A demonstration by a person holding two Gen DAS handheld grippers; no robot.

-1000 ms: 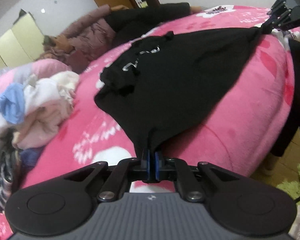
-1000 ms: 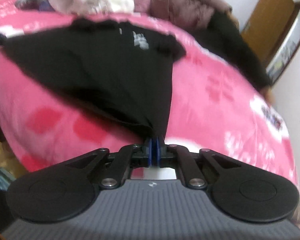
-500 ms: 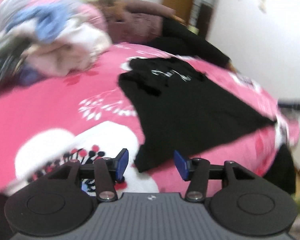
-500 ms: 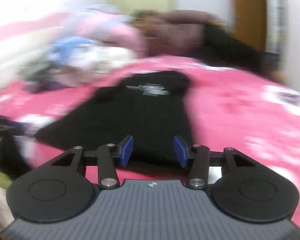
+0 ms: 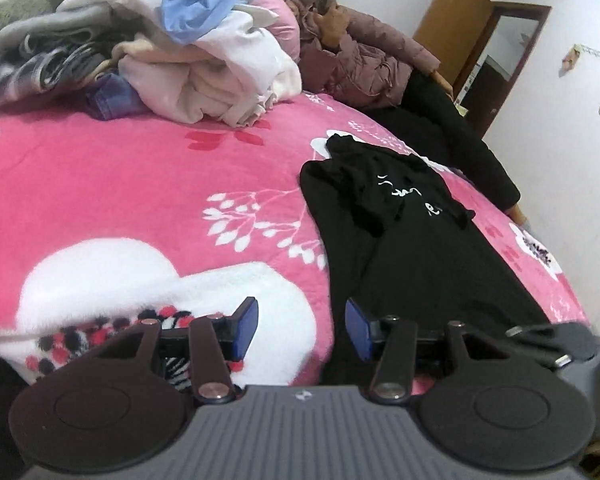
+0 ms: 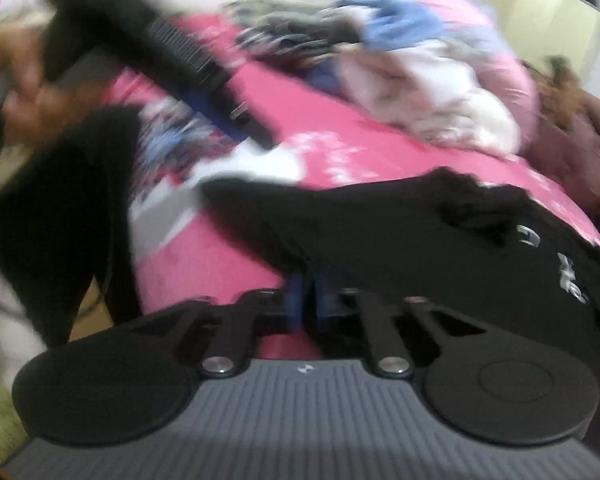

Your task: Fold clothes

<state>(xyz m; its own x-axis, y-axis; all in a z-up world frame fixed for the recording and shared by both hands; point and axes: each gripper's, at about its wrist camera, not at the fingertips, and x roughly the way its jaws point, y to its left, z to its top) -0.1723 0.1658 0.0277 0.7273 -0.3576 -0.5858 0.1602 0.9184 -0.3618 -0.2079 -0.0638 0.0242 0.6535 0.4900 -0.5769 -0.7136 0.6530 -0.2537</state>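
Note:
A black shirt with white lettering lies spread on the pink blanket. My left gripper hovers at the shirt's near left corner. Its jaws are closing, with the shirt's edge between the pads and no pad pressing on it. My right gripper is shut on the shirt's near hem, in a blurred view. It also shows as my right gripper at the hem in the left wrist view. In the right wrist view my left gripper is held by a hand.
A pile of loose clothes sits at the back left of the bed. A mauve padded coat and another black garment lie behind the shirt. A wooden door stands beyond. The bed's edge is just beneath both grippers.
Both grippers let go of the stretched shirt, which now lies flat on the bed. The left rolled upright and stayed open. The right swung across to the hem and shut again.

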